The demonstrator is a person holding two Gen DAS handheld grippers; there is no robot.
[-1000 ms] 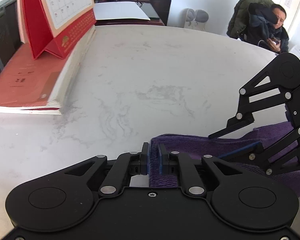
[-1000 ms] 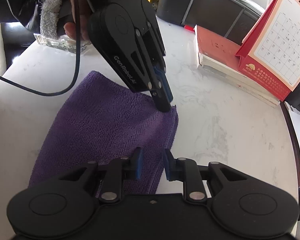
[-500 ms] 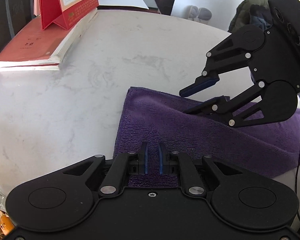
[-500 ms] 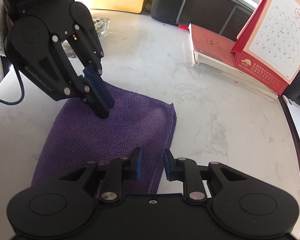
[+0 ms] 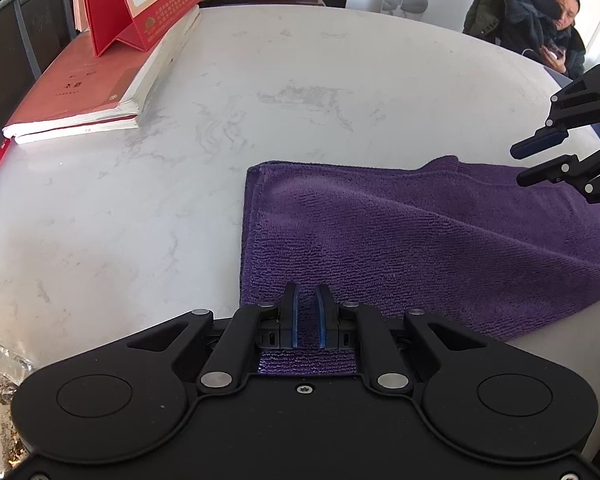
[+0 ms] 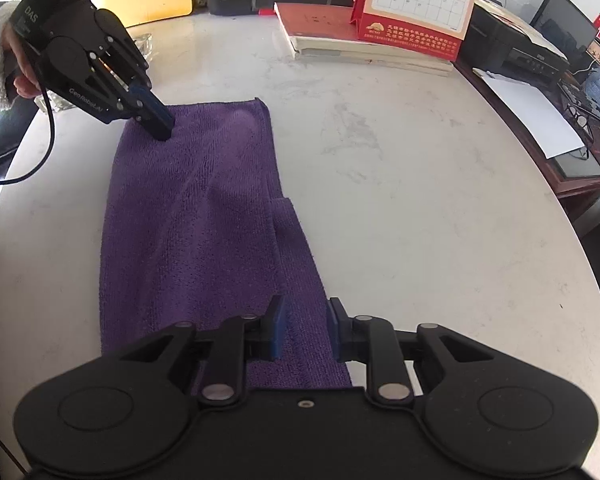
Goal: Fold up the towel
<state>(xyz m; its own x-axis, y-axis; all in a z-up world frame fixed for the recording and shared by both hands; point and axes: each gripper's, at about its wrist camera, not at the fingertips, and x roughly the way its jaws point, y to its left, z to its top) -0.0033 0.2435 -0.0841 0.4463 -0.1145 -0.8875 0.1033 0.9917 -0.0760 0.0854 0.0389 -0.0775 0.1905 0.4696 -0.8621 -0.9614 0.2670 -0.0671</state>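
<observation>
The right gripper [image 6: 302, 326] is closest in its own camera. Its two blue-padded fingers are spread apart, and they hang over the near end of the purple towel [image 6: 195, 220] without pinching it. The towel is soft and fuzzy, with tiny ribs in the cloth. It lies in a long strip on the white marble-look table [image 6: 420, 184], with one layer folded over another and a small step along its right edge.

Farther back, the left gripper [image 6: 161, 126] tilts down, its tips on the far left corner of the towel. In its own camera [image 5: 306, 312], the fingers have a small gap and nothing is between them.

Past the towel, a red desk calendar [image 6: 416, 4] stands on a stack of red books [image 6: 340, 32].
</observation>
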